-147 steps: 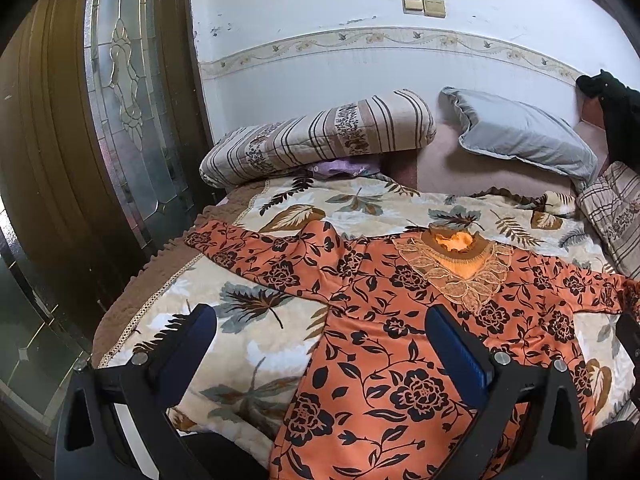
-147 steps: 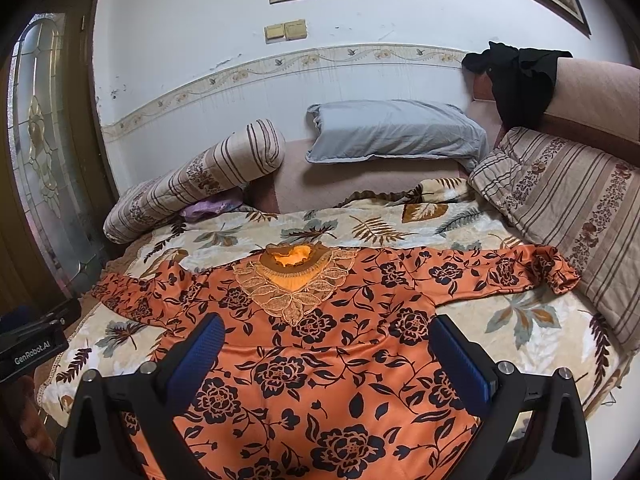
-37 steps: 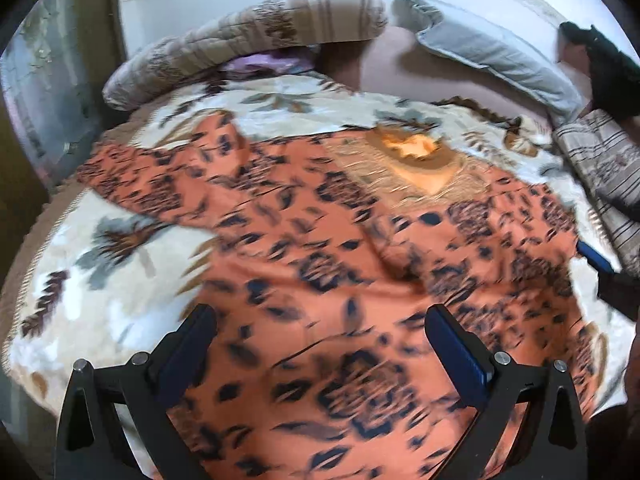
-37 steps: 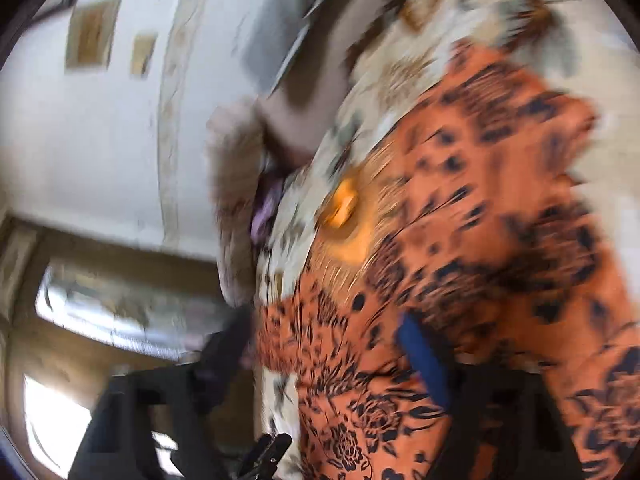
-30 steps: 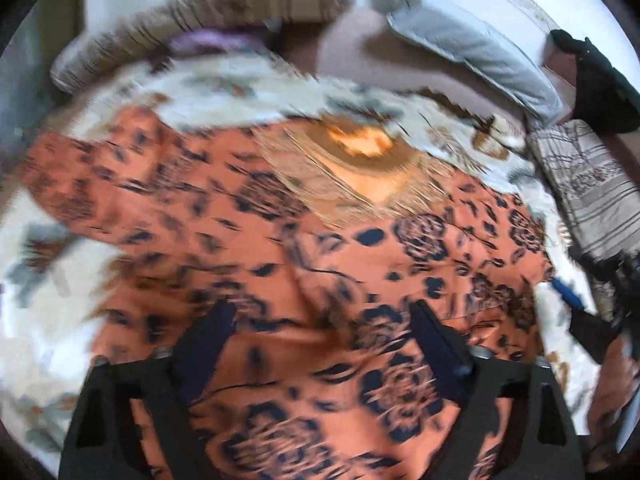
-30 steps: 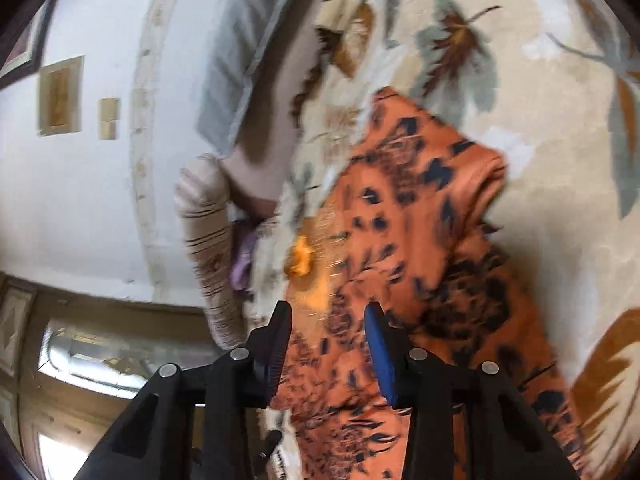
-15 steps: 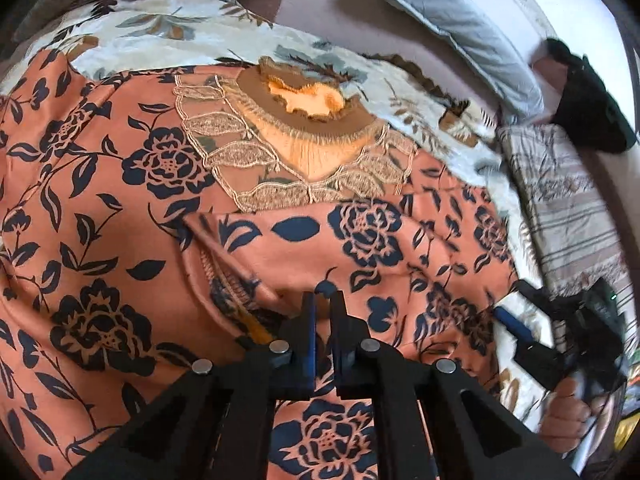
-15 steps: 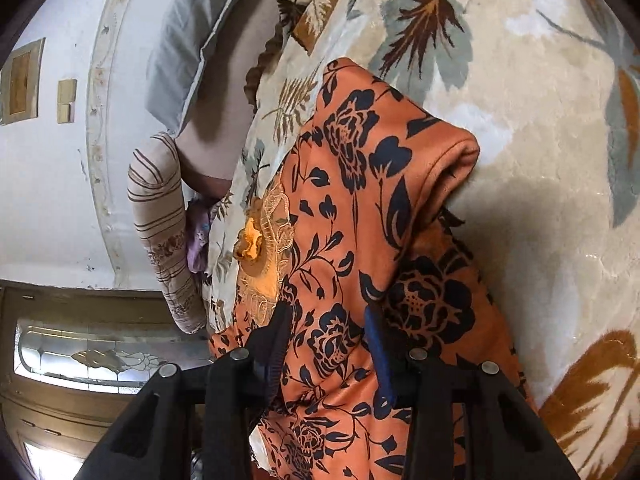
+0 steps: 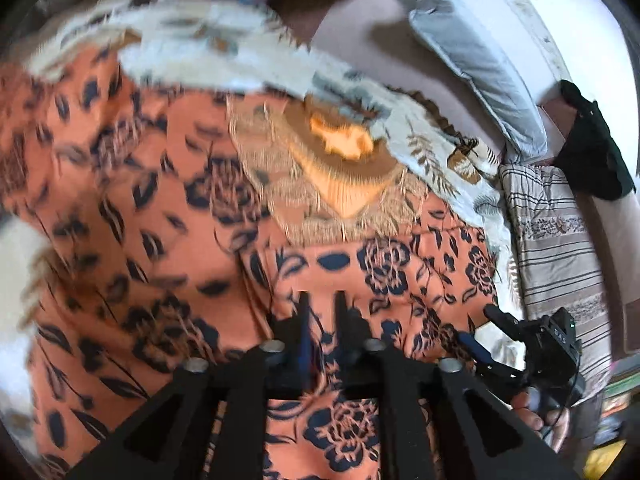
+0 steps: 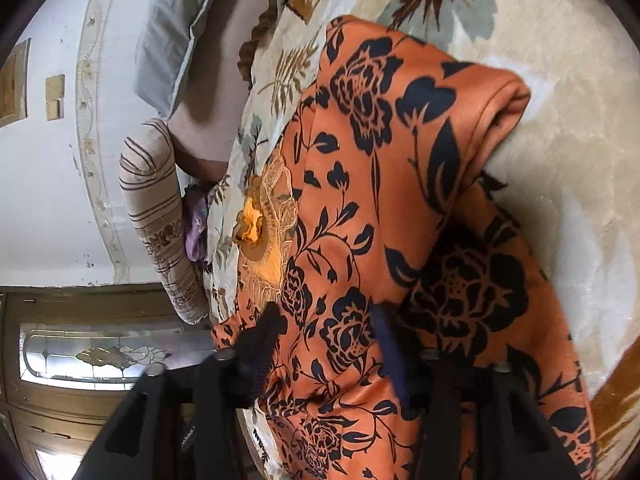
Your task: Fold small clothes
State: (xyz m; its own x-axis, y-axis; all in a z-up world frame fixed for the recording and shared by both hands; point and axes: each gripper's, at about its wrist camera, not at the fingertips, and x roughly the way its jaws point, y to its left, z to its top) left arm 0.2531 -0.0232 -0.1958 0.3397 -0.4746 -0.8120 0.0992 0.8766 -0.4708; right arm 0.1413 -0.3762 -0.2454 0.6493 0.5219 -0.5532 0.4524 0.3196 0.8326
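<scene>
Right sleeve [image 10: 400, 128] now folded across the top [image 9: 168, 248]. Left gripper [image 9: 320, 308] just reopened slightly, right gripper [image 10: 326, 330] opened half; both releasing cloth.

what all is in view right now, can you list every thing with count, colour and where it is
garment: one, orange with dark flowers and a lace neck, spread on the bed, one sleeve folded over its body
blanket: one, cream with leaf print, under the garment
grey pillow: one, at the head of the bed
striped bolster: one, beige and brown, by the wall
striped cushion: one, beige, at the bed's side
purple cloth: one, beside the bolster
black cloth: one, draped past the cushion
left gripper: black, narrow gap, over the folded sleeve
right gripper: black, jaws apart, garment fabric between them
hand: one, holding the right gripper
</scene>
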